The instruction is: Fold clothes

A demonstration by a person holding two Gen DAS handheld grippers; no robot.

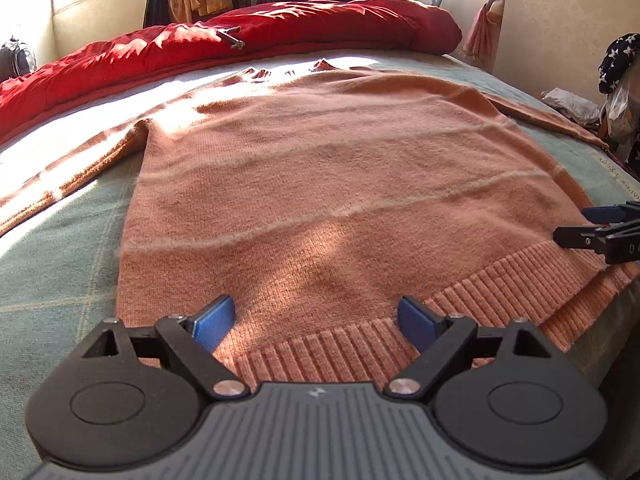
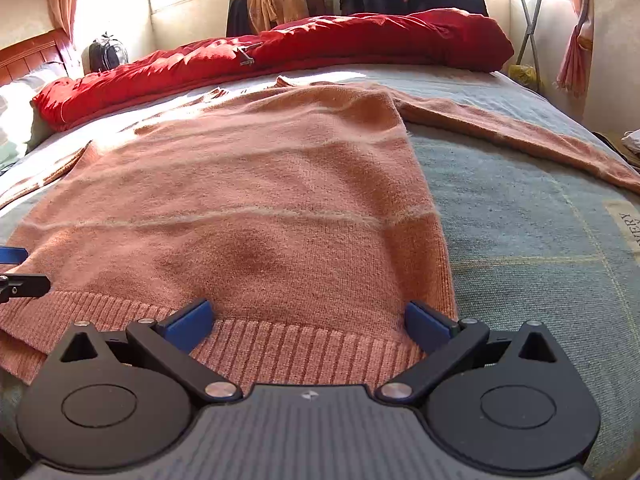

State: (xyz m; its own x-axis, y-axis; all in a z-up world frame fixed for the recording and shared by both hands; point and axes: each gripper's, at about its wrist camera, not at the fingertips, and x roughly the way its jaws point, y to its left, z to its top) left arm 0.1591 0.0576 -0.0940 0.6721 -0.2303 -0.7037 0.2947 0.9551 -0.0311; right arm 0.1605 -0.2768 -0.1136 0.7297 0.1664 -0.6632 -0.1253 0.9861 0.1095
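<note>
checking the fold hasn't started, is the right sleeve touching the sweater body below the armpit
Apart. The right wrist view shows the right sleeve angled away from the sweater body, with bare blanket between them.

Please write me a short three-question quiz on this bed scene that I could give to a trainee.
1. True or false: the orange sweater lies spread flat on the bed, with its ribbed hem nearest the two grippers.
2. Multiple choice: what lies along the far side of the bed? A) a red quilt B) a stack of folded towels C) an open suitcase
3. Fill in the blank: the left gripper and the right gripper are both ____, each with its fingers straddling the hem.

Key: 1 true; 2 A; 3 open.
</note>
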